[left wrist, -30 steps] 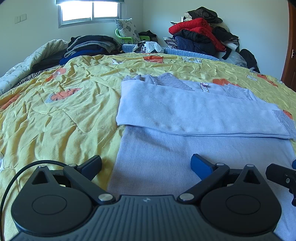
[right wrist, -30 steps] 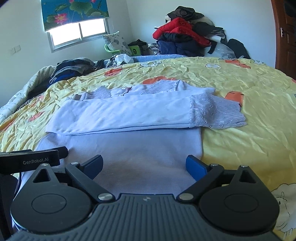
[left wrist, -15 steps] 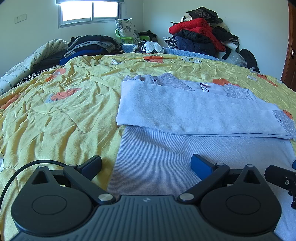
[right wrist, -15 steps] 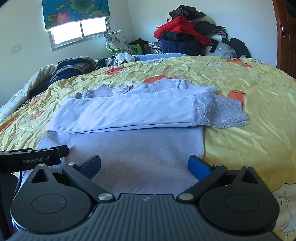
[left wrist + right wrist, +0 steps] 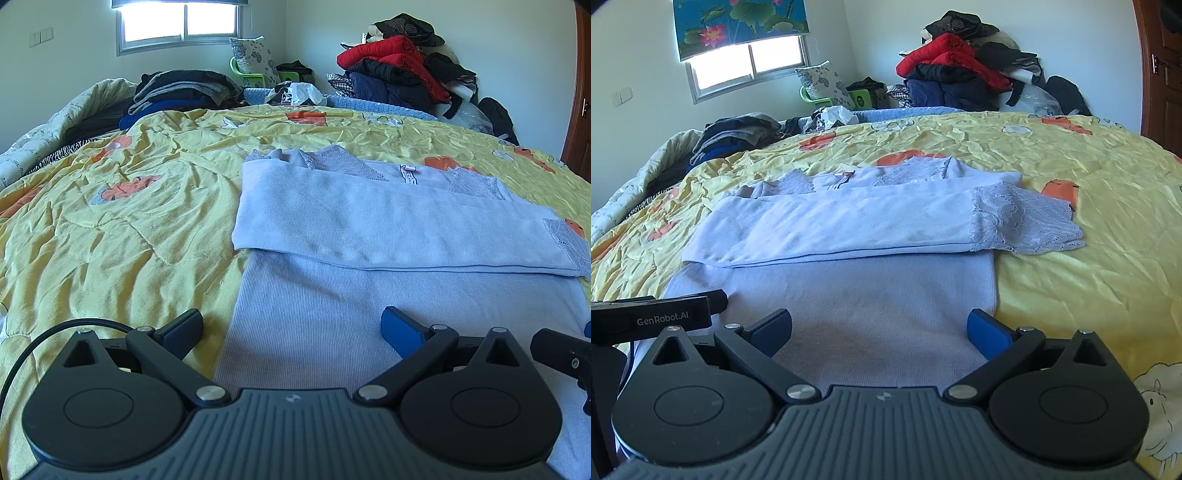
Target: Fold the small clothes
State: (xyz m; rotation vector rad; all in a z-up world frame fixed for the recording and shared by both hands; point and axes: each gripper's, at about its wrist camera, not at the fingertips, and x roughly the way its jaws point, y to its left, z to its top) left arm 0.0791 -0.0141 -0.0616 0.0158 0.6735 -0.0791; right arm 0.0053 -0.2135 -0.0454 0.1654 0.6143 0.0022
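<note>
A pale lilac top [image 5: 369, 295] lies flat on the yellow bedspread [image 5: 110, 229], its sleeves folded across the chest and a lace cuff [image 5: 1027, 225] sticking out at the right. It also shows in the right wrist view [image 5: 864, 295]. My left gripper [image 5: 291, 326] is open and empty over the hem's left corner. My right gripper [image 5: 879, 326] is open and empty over the hem's right corner. Part of the right gripper's body [image 5: 561, 352] shows at the left view's right edge. The left gripper's body [image 5: 653, 319] shows at the right view's left edge.
A heap of red and dark jackets [image 5: 399, 70] sits at the far right of the bed. A stack of dark clothes [image 5: 181, 92] lies at the far left by a rolled quilt [image 5: 55, 125]. A wooden door [image 5: 1163, 74] is at the right.
The right gripper has lowered slightly and tilted, so the top sits lower in its view. The left gripper has hardly moved. Both stay open.
</note>
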